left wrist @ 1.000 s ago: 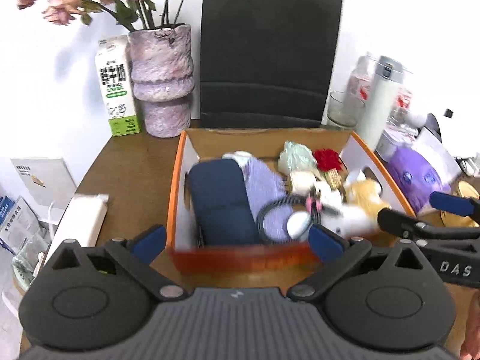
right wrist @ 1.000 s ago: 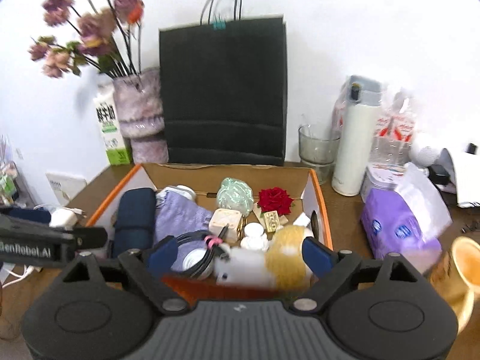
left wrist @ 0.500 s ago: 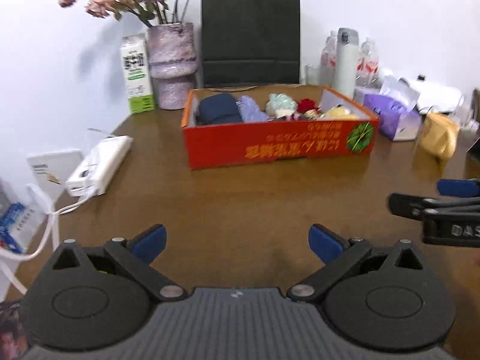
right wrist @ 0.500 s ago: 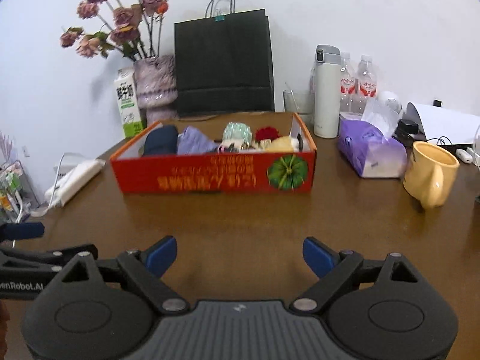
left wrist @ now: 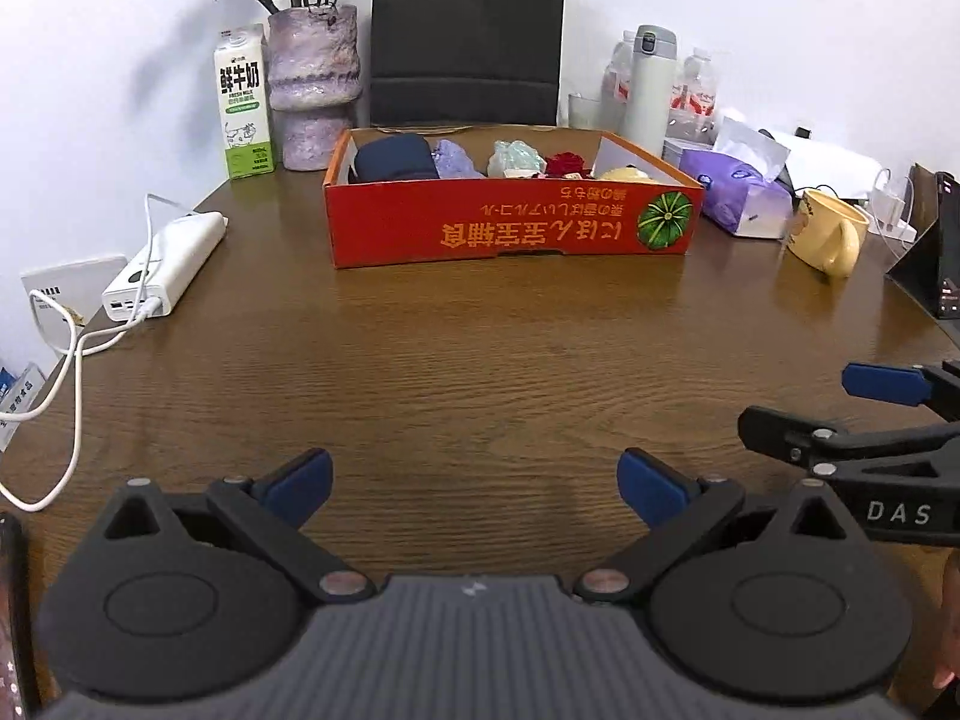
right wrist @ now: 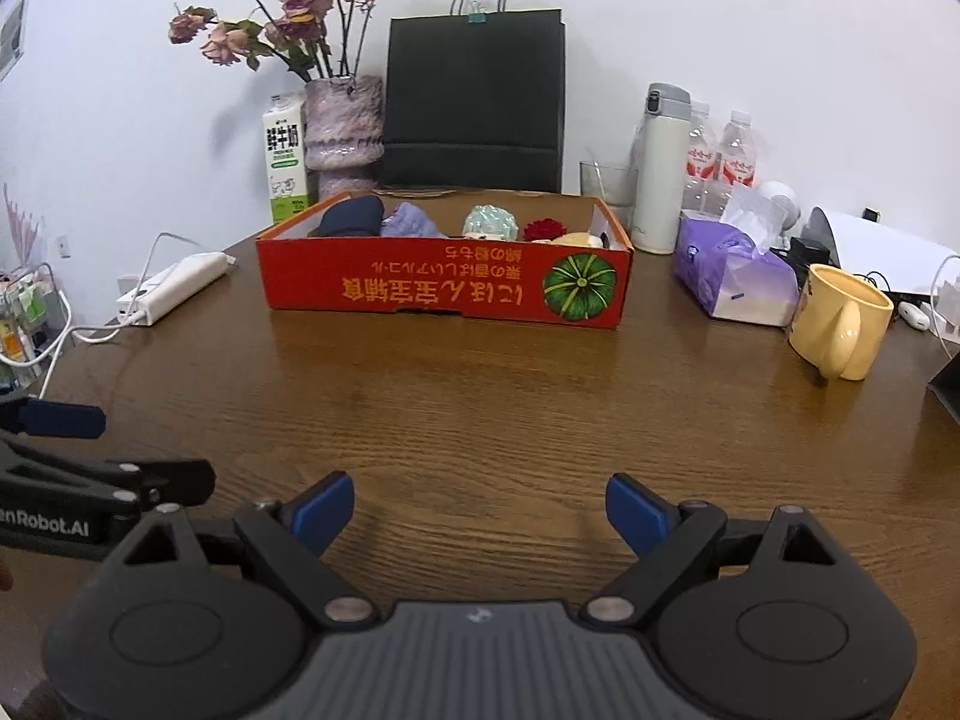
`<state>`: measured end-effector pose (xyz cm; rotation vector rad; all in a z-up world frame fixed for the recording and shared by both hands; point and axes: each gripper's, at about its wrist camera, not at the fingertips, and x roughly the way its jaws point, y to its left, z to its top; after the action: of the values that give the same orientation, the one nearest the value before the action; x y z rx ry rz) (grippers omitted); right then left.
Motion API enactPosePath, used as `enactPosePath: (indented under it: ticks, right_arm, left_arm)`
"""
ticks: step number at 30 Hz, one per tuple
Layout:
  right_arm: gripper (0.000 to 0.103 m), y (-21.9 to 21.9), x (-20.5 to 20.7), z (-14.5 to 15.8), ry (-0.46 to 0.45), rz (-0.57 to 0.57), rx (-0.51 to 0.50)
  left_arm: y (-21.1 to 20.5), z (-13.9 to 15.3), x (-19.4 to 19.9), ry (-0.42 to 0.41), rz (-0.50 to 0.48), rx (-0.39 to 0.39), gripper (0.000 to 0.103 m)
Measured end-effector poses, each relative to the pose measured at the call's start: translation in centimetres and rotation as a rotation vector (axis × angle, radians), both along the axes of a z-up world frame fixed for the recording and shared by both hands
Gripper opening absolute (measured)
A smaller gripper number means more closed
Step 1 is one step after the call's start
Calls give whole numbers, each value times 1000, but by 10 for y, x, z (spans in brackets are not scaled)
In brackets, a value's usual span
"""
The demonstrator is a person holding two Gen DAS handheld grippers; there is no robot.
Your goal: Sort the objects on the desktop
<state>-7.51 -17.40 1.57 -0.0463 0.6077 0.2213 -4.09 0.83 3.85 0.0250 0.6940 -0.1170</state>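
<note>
One red box (left wrist: 510, 228) is seen at the far side of the table (left wrist: 480, 372), filled with a navy pouch (left wrist: 393, 157), a purple cloth (left wrist: 451, 159) and a red rose (left wrist: 567, 163). Both the left gripper (left wrist: 474, 486) and the right gripper (right wrist: 479, 507) are held wide apart, with nothing between the fingers, over bare wood well short of the box. One yellow mug (right wrist: 840, 330) is seen near the right edge.

A red cardboard box (left wrist: 510, 231) with a green pumpkin print stood on the table's far side, holding a navy pouch (left wrist: 393, 159), lilac cloth (left wrist: 451, 159), mint bundle (left wrist: 515, 157) and red rose (left wrist: 567, 163).
</note>
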Motion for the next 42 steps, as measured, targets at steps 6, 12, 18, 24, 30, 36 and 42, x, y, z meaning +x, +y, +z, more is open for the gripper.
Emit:
enactPosePath:
  ticks: [6,12,18,24,30,36,42]
  right_arm:
    - [91,10,10,-14,18,-21,21]
    - [94,21,18,-20,36,-36,31]
    - [103,26,30,-25,20,-56,13]
    - [103,20,42,-33,83,-84,26]
    - [103,26,42,-35,89,-62,-22]
    - [103,24,44,-36,90,-57,-18]
    - [103,21,49,-35,92,-56,-16]
  left_arm:
    - [2,-19,21,19,54,16,103]
    - [4,-32,35,51,64,27,103]
    - [7,-36,42,25,76,22,103]
    - [9,-38,41,6,75,23,103]
    - [9,-38,42,7,87,24,103]
    - [9,-38,42,7,86,27,103]
    - [11,-38,42,7,86,25,103]
